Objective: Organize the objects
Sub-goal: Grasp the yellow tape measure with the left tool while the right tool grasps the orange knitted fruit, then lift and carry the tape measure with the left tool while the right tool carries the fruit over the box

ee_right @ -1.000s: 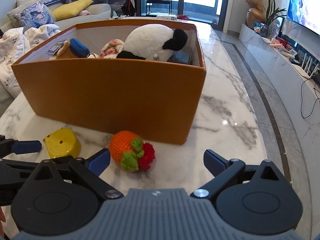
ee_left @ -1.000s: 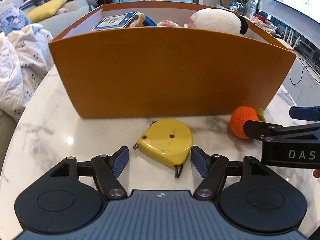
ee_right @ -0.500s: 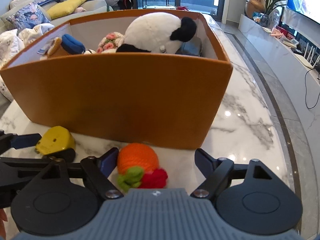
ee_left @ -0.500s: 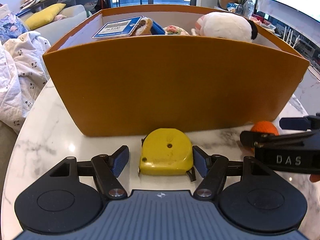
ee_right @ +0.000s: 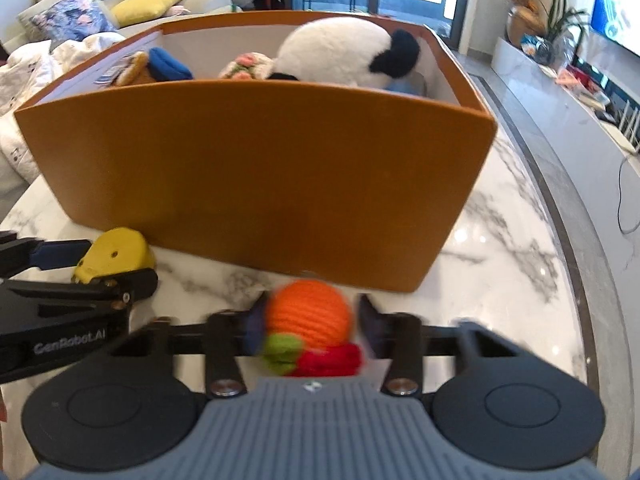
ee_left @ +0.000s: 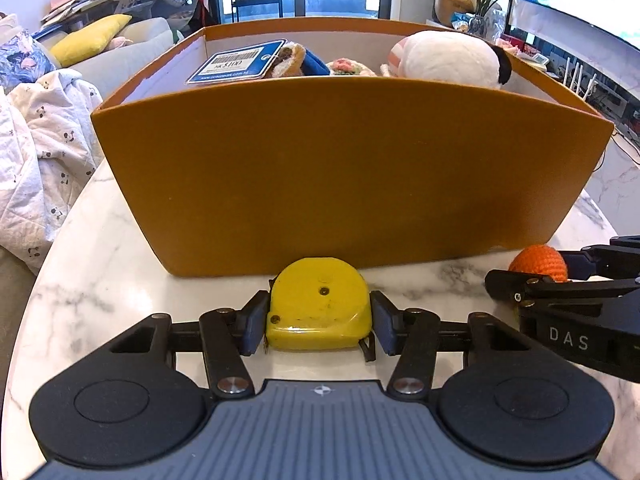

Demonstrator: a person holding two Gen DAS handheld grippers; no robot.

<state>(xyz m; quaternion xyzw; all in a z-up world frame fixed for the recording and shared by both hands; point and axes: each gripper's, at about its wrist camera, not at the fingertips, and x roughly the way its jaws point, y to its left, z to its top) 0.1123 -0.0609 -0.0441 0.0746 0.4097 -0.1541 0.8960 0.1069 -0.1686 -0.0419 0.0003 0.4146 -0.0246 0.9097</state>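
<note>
Yellow tape (ee_left: 319,303) now clamped in left tool (ee_left: 319,322); jaws have just been closing, pads press both sides. Orange ball (ee_right: 307,313) likewise pinched in right tool (ee_right: 308,326), jaws just closing too, though view is blurred. Earlier both sat loose between wide jaws. Both rest on counter (ee_left: 100,280), just before box (ee_left: 340,184). Judgement: both grasps made, lift into box next. Count: two tools, one tape, one ball, one box, one panda (ee_right: 340,50) plus several small toys inside.
</note>
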